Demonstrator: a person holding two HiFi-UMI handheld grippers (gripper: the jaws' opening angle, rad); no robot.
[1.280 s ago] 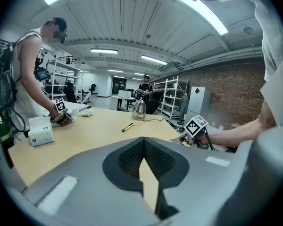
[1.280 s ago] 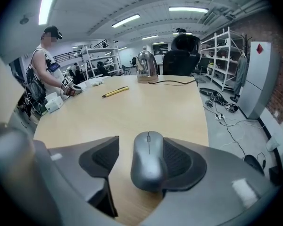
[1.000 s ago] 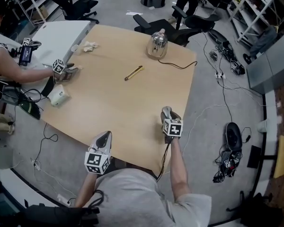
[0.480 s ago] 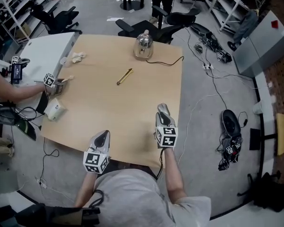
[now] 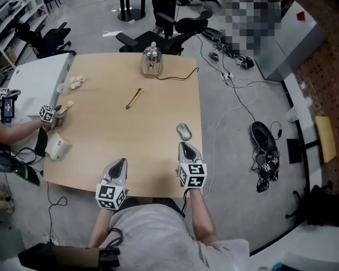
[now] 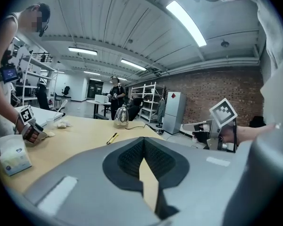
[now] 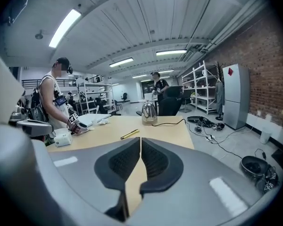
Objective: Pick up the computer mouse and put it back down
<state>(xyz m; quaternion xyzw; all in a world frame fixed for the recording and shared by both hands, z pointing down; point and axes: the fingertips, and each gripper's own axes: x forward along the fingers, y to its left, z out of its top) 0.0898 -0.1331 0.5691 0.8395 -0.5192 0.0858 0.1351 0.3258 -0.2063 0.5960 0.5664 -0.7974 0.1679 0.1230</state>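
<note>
Computer mouse (image 5: 183, 131) lying free on the bench (image 5: 101, 134), seemingly put back down already. Just behind the mouse, right claw (image 5: 185, 145) pinched closed on nothing, clear of it. Farther left of the mouse, left claw (image 5: 120, 162) likewise closed and empty, probably unneeded.

Second person (image 5: 11, 130) cut off at left edge, pale lumps (image 5: 75, 82) unidentifiable

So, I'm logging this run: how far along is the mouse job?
Done, apparently: the computer mouse lies on the table, clear of the right hand-held gripper. In hand: nothing; that gripper's jaws are together and empty, as are the left hand-held gripper's. Left: nothing visible, unless the lift has not yet begun.
</note>
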